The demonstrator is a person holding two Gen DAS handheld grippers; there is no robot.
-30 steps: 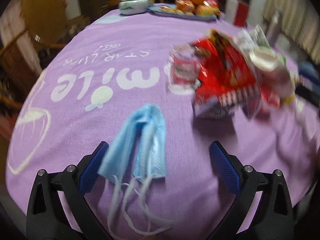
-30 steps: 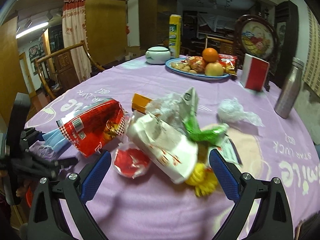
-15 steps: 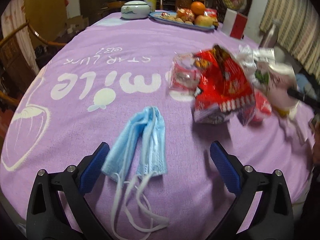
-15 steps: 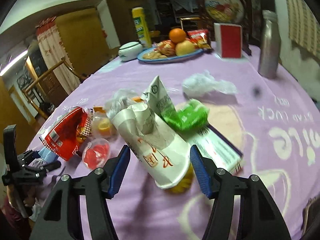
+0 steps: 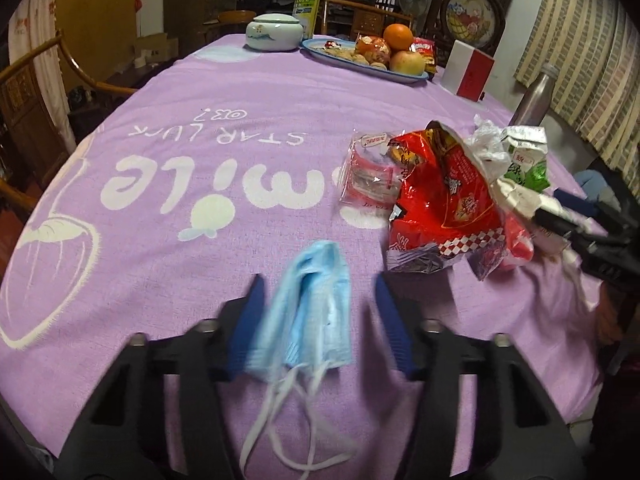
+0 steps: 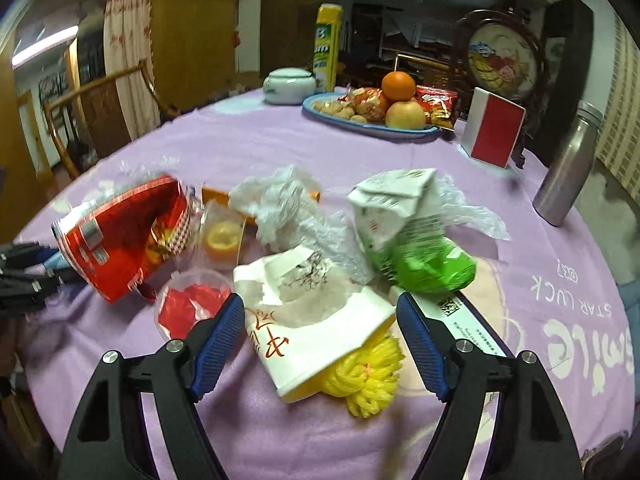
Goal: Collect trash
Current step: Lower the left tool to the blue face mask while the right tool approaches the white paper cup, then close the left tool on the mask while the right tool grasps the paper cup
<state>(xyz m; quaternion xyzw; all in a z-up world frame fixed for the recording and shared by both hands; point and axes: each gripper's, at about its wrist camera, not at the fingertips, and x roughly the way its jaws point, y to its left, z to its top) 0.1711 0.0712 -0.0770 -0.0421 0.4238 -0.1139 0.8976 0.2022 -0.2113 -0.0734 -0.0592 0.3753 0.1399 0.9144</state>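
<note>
Down low in the left wrist view, the left gripper (image 5: 318, 300) has its two blue fingers spread apart, one on each side of a blue mask (image 5: 310, 312). The mask lies flat on the purple cloth (image 5: 200, 100), and its white strings trail back toward the camera. The left finger looks close to the mask's edge, but blur hides whether they touch. The right finger is clear of the mask. Off to the right sits a red bag (image 5: 444, 204) with a clear wrapper (image 5: 368, 176) beside it. The tips of the other gripper poke in at the right edge.

Now the right wrist view. The right gripper (image 6: 320, 320) is wide open too, with a white paper bag (image 6: 316, 320) between its fingers. The fingers look close to the bag but do not squeeze it. A yellow tassel (image 6: 366, 376) sticks out from under the bag. Just behind lie a green carton (image 6: 408, 240), crumpled plastic (image 6: 280, 204), a clear cup with something red (image 6: 192, 308) and the red bag (image 6: 124, 236). Far back stand a fruit plate (image 6: 372, 128), a red box (image 6: 494, 134) and a steel bottle (image 6: 566, 168).
</note>
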